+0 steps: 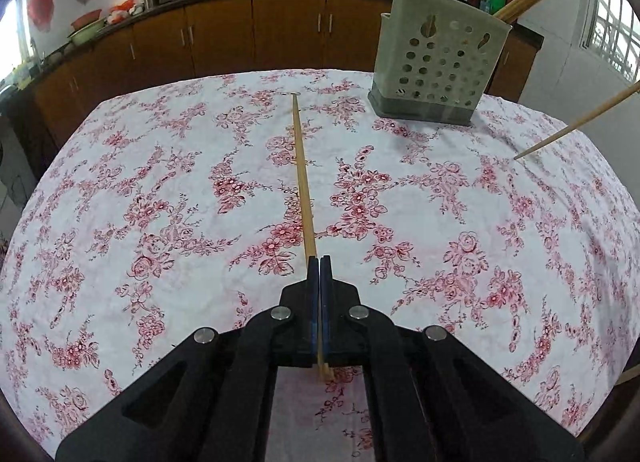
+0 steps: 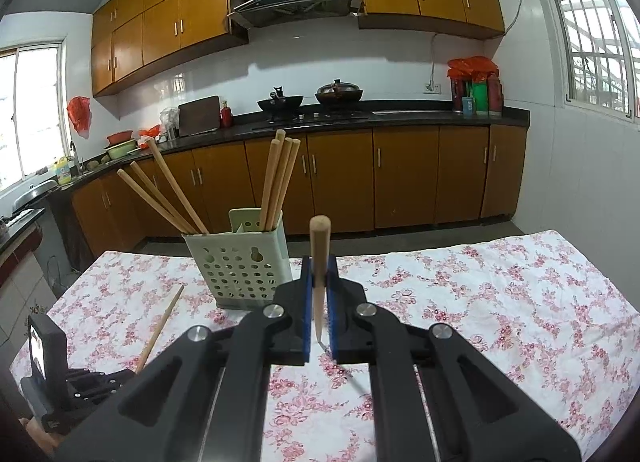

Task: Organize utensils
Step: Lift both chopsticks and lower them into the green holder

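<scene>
My left gripper (image 1: pixel 319 262) is shut on a wooden chopstick (image 1: pixel 302 178) that points forward, low over the floral tablecloth (image 1: pixel 160 190). The pale green perforated utensil holder (image 1: pixel 436 70) stands at the far right of the table and holds several chopsticks. My right gripper (image 2: pixel 319 262) is shut on another wooden chopstick (image 2: pixel 319 258), held tilted with its thick end up, just right of the holder (image 2: pixel 240 266). That chopstick's tip shows at the right edge of the left wrist view (image 1: pixel 576 126). The left gripper and its chopstick (image 2: pixel 160 326) show at lower left of the right wrist view.
The table is covered by the floral cloth (image 2: pixel 480 322). Kitchen counters with woks (image 2: pixel 280 102) and wooden cabinets (image 2: pixel 400 178) lie beyond the far table edge. A window (image 2: pixel 592 22) is on the right wall.
</scene>
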`<state>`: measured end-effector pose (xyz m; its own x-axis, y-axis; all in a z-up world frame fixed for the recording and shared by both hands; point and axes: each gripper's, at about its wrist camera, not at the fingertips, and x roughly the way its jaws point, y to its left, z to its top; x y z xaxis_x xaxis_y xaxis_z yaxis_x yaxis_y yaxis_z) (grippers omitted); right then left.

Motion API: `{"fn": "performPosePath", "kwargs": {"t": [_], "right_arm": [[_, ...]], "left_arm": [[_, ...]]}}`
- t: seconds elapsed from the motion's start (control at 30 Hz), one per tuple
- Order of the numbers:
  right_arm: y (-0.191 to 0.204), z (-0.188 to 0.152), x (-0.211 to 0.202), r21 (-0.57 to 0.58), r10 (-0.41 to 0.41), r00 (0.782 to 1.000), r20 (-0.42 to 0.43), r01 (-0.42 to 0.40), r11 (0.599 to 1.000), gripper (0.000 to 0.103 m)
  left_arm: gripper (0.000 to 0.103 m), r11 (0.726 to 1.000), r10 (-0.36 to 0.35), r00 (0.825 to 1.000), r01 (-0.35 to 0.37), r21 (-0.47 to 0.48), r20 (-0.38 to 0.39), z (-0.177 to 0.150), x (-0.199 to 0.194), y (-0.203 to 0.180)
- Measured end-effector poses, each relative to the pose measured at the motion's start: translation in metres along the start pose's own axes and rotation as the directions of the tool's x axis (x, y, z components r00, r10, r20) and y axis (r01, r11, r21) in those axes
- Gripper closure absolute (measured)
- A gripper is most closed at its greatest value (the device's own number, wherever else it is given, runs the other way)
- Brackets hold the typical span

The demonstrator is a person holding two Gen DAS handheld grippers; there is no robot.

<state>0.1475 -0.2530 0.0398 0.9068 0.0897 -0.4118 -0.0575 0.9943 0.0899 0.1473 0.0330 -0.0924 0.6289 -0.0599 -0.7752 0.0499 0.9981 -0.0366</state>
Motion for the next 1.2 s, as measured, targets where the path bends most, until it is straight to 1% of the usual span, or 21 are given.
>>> {"fn": "performPosePath", "kwargs": {"t": [0.07, 0.13, 0.17, 0.2, 0.23, 0.27, 0.3, 0.37, 0.43, 0.47, 0.5, 0.57, 0.63, 0.67, 0.73, 0.83, 0.9, 0.97, 1.07, 1.2], "right_arm": [[0.0, 0.0, 0.0, 0.0, 0.0, 1.0, -0.001, 0.0, 1.0, 0.095], [0.0, 0.0, 0.0, 0.004, 0.0, 1.0, -0.002, 0.0, 1.0, 0.095], [0.0, -0.001, -0.001, 0.005, -0.001, 1.0, -0.002, 0.001, 1.0, 0.095], [0.0, -0.001, -0.001, 0.005, 0.0, 1.0, -0.003, 0.0, 1.0, 0.095], [0.0, -0.001, -0.001, 0.004, 0.0, 1.0, -0.003, 0.0, 1.0, 0.095], [0.0, -0.001, -0.001, 0.004, 0.001, 1.0, -0.004, -0.001, 1.0, 0.095], [0.0, -0.002, -0.001, 0.004, 0.001, 1.0, -0.005, -0.001, 1.0, 0.095], [0.0, -0.002, -0.001, 0.004, 0.0, 1.0, -0.005, 0.0, 1.0, 0.095], [0.0, -0.002, -0.001, 0.007, 0.001, 1.0, -0.006, -0.001, 1.0, 0.095], [-0.001, -0.002, -0.001, 0.007, 0.001, 1.0, -0.007, -0.001, 1.0, 0.095], [-0.001, -0.002, -0.002, 0.007, 0.001, 1.0, -0.007, -0.001, 1.0, 0.095], [-0.001, -0.002, -0.002, 0.007, 0.0, 1.0, -0.006, 0.0, 1.0, 0.095], [-0.001, -0.002, -0.002, 0.014, 0.001, 1.0, -0.006, -0.001, 1.0, 0.095], [-0.002, -0.001, -0.002, 0.016, 0.0, 1.0, -0.004, 0.001, 1.0, 0.095], [-0.004, 0.003, -0.006, 0.018, 0.0, 1.0, 0.009, 0.0, 1.0, 0.095], [-0.005, 0.012, -0.016, 0.01, 0.0, 0.999, 0.045, 0.0, 1.0, 0.095], [-0.007, 0.018, -0.021, 0.015, 0.003, 0.998, 0.063, -0.004, 1.0, 0.095], [-0.009, 0.023, -0.024, 0.025, 0.011, 0.997, 0.075, -0.013, 1.0, 0.095], [-0.009, 0.027, -0.026, 0.038, 0.025, 0.996, 0.083, -0.028, 0.999, 0.095], [-0.008, 0.039, -0.031, 0.055, 0.062, 0.993, 0.105, -0.068, 0.996, 0.095]], "left_arm": [[0.101, 1.0, -0.009, 1.0, 0.009, -0.024, 0.004, -0.002, -0.003, 0.004], [0.1, 0.998, -0.037, 0.999, 0.038, -0.058, 0.012, -0.005, -0.007, 0.009], [0.096, 0.997, -0.047, 0.999, 0.048, -0.06, 0.016, -0.004, -0.007, 0.01], [0.084, 0.997, -0.047, 0.999, 0.048, -0.057, 0.023, -0.004, -0.008, 0.008], [0.074, 0.998, -0.035, 0.999, 0.036, -0.048, 0.031, -0.005, -0.01, 0.006], [0.06, 0.999, -0.027, 0.999, 0.029, -0.042, 0.036, -0.005, -0.011, 0.005], [0.059, 0.999, -0.025, 0.999, 0.026, -0.039, 0.042, -0.005, -0.011, 0.003], [0.059, 0.999, -0.029, 0.999, 0.03, -0.032, 0.033, -0.005, -0.01, 0.0], [0.076, 1.0, -0.009, 1.0, 0.009, -0.024, 0.003, -0.007, -0.004, -0.002], [0.091, 1.0, 0.003, 1.0, -0.003, -0.026, -0.019, -0.008, 0.003, -0.003], [0.093, 0.999, 0.016, 1.0, -0.016, -0.028, -0.002, -0.01, 0.002, -0.002], [0.095, 0.999, 0.035, 0.999, -0.034, -0.021, 0.009, -0.012, 0.002, -0.003], [0.095, 0.999, 0.053, 0.998, -0.053, 0.007, 0.014, -0.014, 0.001, -0.007], [0.095, 0.997, 0.066, 0.998, -0.067, 0.039, 0.014, -0.015, 0.001, -0.01], [0.095, 0.997, 0.054, 0.999, -0.054, 0.058, 0.004, -0.011, -0.001, -0.009], [0.095, 0.999, 0.018, 0.996, -0.022, 0.05, 0.084, 0.006, -0.027, -0.002], [0.095, 0.999, -0.003, 0.989, -0.003, 0.035, 0.148, 0.022, -0.049, 0.003], [0.095, 1.0, -0.029, 0.977, 0.028, 0.008, 0.21, 0.043, -0.072, 0.011], [0.095, 0.999, -0.038, 0.964, 0.042, -0.009, 0.265, 0.066, -0.09, 0.015], [0.096, 0.998, -0.057, 0.945, 0.057, 0.009, 0.322, 0.096, -0.111, 0.009]]}}
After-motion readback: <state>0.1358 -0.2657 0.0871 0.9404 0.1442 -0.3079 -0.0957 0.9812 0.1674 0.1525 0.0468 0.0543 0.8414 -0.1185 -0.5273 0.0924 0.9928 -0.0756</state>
